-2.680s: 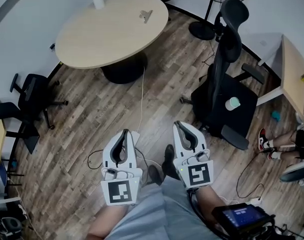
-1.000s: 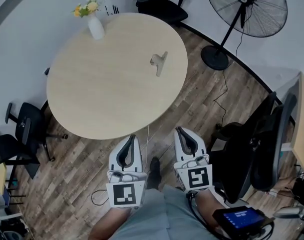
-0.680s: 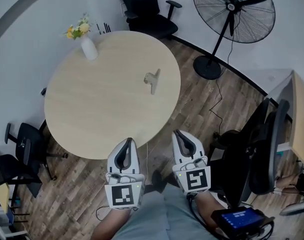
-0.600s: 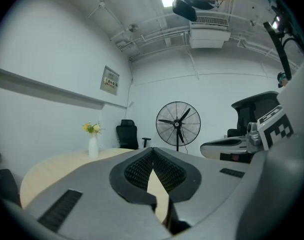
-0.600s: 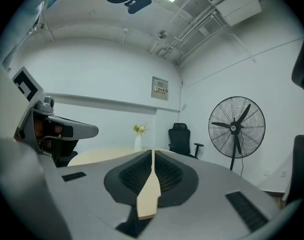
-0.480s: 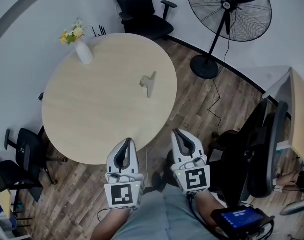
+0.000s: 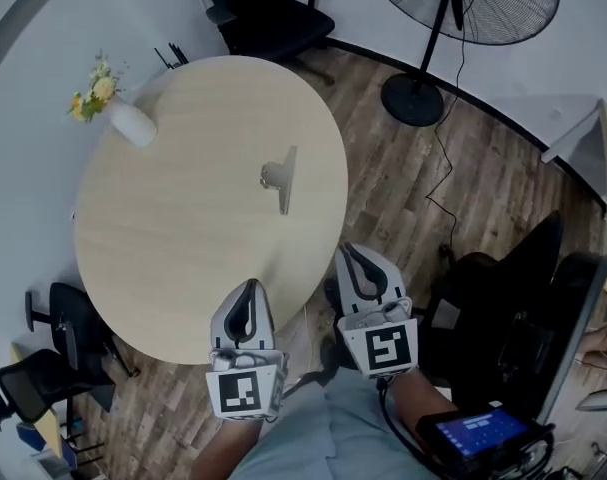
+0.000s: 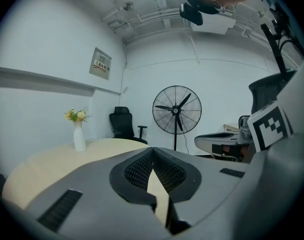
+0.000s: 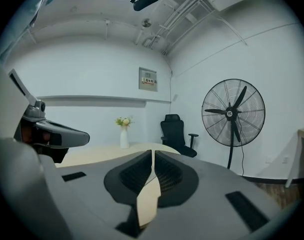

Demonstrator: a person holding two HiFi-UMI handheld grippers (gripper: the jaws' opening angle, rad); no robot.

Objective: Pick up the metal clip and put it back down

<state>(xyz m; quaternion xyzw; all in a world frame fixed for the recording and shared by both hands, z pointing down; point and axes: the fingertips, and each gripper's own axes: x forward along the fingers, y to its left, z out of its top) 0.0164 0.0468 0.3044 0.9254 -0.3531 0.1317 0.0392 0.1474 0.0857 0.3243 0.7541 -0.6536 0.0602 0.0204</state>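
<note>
Your left claw (image 7: 248, 288) pressed together and empty over the near edge of the surface (image 7: 173, 238), your right claw (image 7: 351, 253) just beside it, pressed together too, nothing pinched, metal clip (image 7: 279, 176) lying well ahead of both claws, mid-surface, flower vase (image 7: 131, 125) farther off, ahead-left.

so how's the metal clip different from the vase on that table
The metal clip is grey and lies flat, right of the middle of the table in the head view. The vase is white and stands upright near the far left edge. The vase holds flowers, while the clip holds nothing. Both rest on the same round table, well apart from each other.
</note>
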